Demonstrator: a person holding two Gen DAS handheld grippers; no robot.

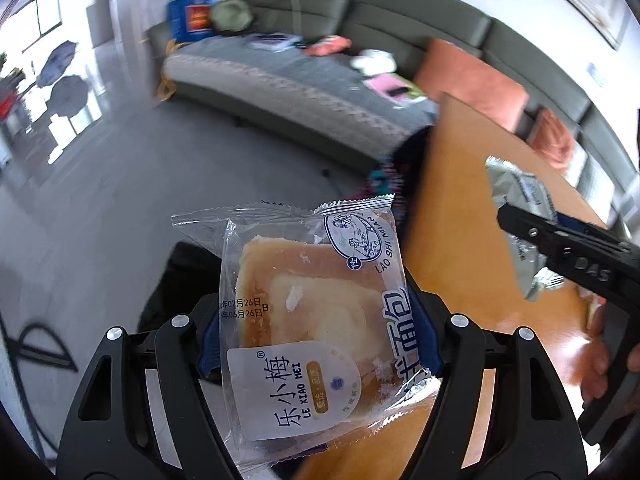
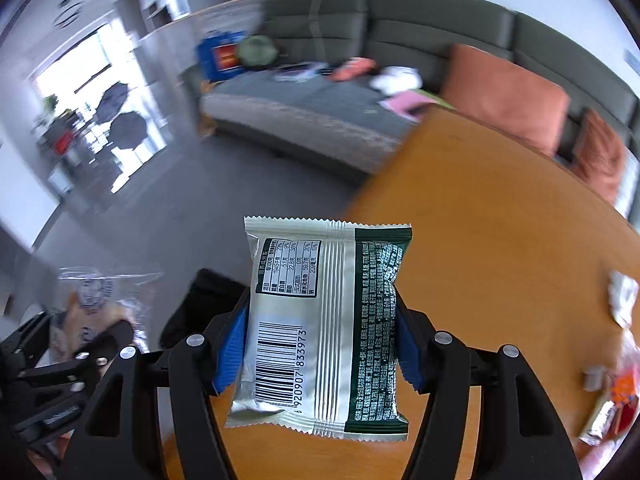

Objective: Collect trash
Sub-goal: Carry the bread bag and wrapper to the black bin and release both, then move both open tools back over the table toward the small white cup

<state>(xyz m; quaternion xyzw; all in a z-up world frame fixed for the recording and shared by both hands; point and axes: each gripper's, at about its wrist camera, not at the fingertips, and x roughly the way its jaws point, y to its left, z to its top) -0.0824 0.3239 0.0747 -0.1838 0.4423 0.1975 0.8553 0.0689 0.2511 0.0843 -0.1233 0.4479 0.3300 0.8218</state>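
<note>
The grey sofa (image 2: 320, 92) backs the room; the wooden table (image 2: 500, 208) stands just in front of it. Off the table's left edge, the left gripper (image 1: 316, 332) clamps a clear-wrapped bread packet (image 1: 308, 320) between its blue pads. Over the table's near edge, the right gripper (image 2: 320, 344) grips a silver-green snack packet (image 2: 324, 332). Only the right wrist view shows small wrappers (image 2: 604, 420) lying at the table's right side.
</note>
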